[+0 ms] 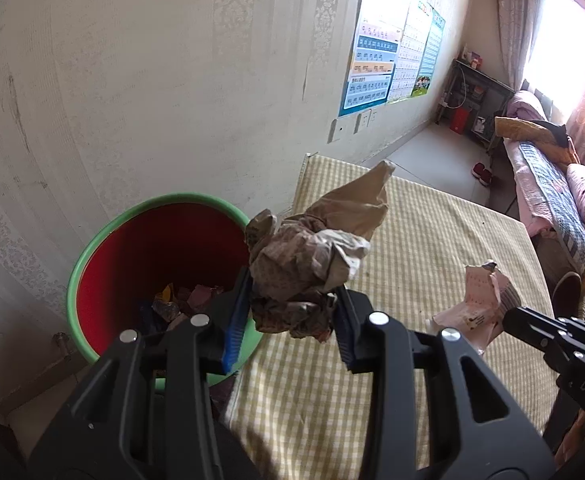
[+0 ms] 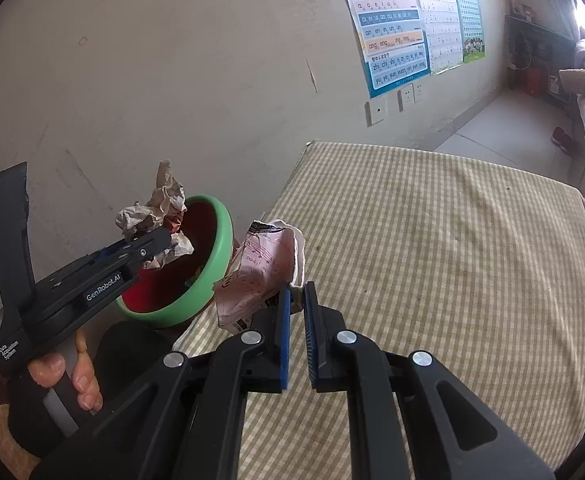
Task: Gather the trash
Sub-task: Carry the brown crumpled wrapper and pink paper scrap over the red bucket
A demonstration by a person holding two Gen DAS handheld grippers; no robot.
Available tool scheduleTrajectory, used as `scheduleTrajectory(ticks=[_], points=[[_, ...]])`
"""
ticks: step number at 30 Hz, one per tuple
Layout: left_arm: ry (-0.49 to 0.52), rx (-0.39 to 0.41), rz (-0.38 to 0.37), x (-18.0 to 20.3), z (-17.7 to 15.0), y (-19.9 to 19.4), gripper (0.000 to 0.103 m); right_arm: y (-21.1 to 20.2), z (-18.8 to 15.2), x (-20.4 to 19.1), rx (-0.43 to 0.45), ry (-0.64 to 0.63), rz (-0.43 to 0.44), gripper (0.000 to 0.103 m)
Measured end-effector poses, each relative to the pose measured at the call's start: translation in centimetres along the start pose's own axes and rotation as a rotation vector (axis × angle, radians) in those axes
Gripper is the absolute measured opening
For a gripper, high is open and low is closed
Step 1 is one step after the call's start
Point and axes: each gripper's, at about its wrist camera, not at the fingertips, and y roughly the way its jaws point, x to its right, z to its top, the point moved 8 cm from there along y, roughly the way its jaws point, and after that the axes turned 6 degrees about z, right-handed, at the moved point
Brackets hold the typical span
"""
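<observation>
My left gripper [image 1: 292,304] is shut on a crumpled brown and white paper wad [image 1: 312,256], held in the air at the right rim of a red bin with a green rim [image 1: 92,248]. The bin holds several scraps. In the right wrist view the same wad [image 2: 152,216] hangs over the bin [image 2: 220,248]. My right gripper [image 2: 297,296] is shut on a crumpled pink printed wrapper [image 2: 260,268], held above the table's left edge beside the bin. The wrapper also shows in the left wrist view [image 1: 480,300].
The table has a yellow checked cloth [image 2: 432,260]. A pale wall with posters [image 1: 376,60] runs behind the bin. A bed [image 1: 548,184] stands to the right, with red shoes [image 1: 482,174] on the floor beyond the table.
</observation>
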Motion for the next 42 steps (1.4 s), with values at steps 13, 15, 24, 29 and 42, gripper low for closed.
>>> scheduleTrajectory(ticks=[13, 15, 24, 29, 42], points=[[-0.033, -0.011, 0.033, -2.5, 0.0, 0.4, 0.036, 2.1, 0.4, -2.7, -0.025, -0.047, 0.044, 0.008], [-0.037, -0.011, 0.04, -2.9, 0.1, 0.5, 0.036, 2.3, 0.5, -2.9, -0.027, -0.052, 0.048, 0.008], [-0.048, -0.025, 0.062, -4.2, 0.1, 1.1, 0.037, 3.1, 0.8, -3.6, -0.033, -0.068, 0.063, 0.008], [-0.053, -0.027, 0.068, -4.6, 0.1, 1.4, 0.037, 3.7, 1.0, -4.3, -0.037, -0.082, 0.074, 0.008], [-0.073, -0.046, 0.105, -6.8, 0.2, 2.5, 0.037, 6.0, 1.8, -6.3, -0.059, -0.114, 0.104, 0.008]])
